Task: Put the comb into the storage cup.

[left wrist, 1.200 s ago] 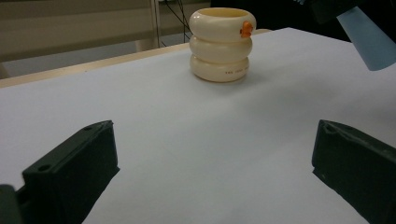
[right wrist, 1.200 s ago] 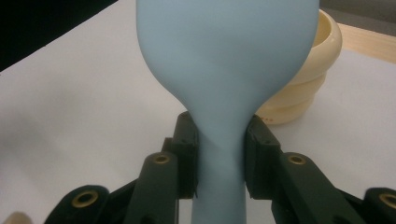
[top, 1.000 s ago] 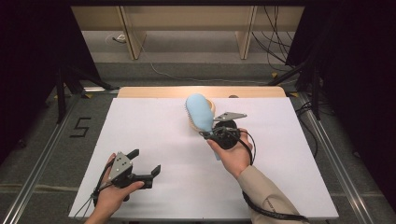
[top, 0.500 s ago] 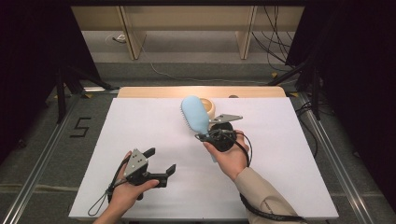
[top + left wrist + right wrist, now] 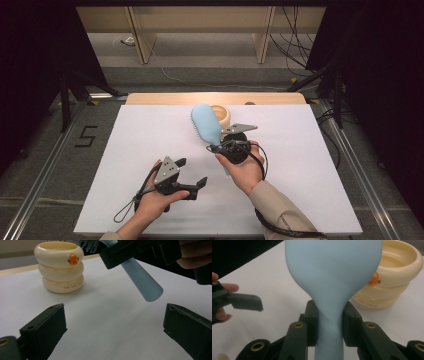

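My right gripper (image 5: 220, 145) is shut on the neck of a light blue hairbrush (image 5: 206, 123), and holds it above the white table. In the right gripper view both jaws of this gripper (image 5: 329, 315) press the hairbrush (image 5: 334, 272) just below its wide head. A cream ringed cup (image 5: 223, 114) with an orange dot stands just behind the brush. My left gripper (image 5: 191, 171) is open at the near left; its jaws have just been closing a little, with nothing between them. In the left gripper view this gripper (image 5: 115, 325) faces the cup (image 5: 61, 267) and the brush handle (image 5: 142, 280).
A white sheet (image 5: 310, 165) covers the table, with a wooden strip (image 5: 165, 98) along its far edge. Metal rails and cables run along both sides on the floor. A "5" mark (image 5: 86, 135) lies on the floor at the left.
My left gripper has moved right across the table toward the right hand. The right gripper and the brush have stayed almost where they were.
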`<control>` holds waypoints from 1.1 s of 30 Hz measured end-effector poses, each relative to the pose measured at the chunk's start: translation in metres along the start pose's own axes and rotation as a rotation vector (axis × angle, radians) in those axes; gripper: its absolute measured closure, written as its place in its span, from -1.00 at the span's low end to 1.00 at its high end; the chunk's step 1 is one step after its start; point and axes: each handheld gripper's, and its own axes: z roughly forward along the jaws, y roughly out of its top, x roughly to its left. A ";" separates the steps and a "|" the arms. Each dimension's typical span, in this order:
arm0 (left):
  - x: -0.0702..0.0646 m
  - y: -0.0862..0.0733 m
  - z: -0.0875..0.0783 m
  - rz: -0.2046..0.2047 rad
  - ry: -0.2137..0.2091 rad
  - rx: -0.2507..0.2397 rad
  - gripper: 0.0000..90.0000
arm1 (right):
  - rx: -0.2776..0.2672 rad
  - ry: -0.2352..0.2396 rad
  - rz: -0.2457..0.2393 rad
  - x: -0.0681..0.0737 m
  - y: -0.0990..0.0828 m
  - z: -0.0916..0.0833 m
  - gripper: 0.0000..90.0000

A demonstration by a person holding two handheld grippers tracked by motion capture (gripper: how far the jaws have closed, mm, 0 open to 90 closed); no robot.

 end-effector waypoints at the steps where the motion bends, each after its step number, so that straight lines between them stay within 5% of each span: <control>1: -0.002 0.000 0.001 -0.002 -0.004 0.001 -0.90 | 0.000 0.001 0.002 0.000 0.000 0.000 0.56; 19: -0.014 0.009 0.029 0.022 -0.050 0.020 -0.89 | 0.003 0.011 -0.008 0.005 -0.002 0.004 0.56; 33: -0.012 0.007 0.047 -0.013 -0.070 0.035 -0.86 | -0.001 0.016 -0.018 0.009 -0.002 0.005 0.56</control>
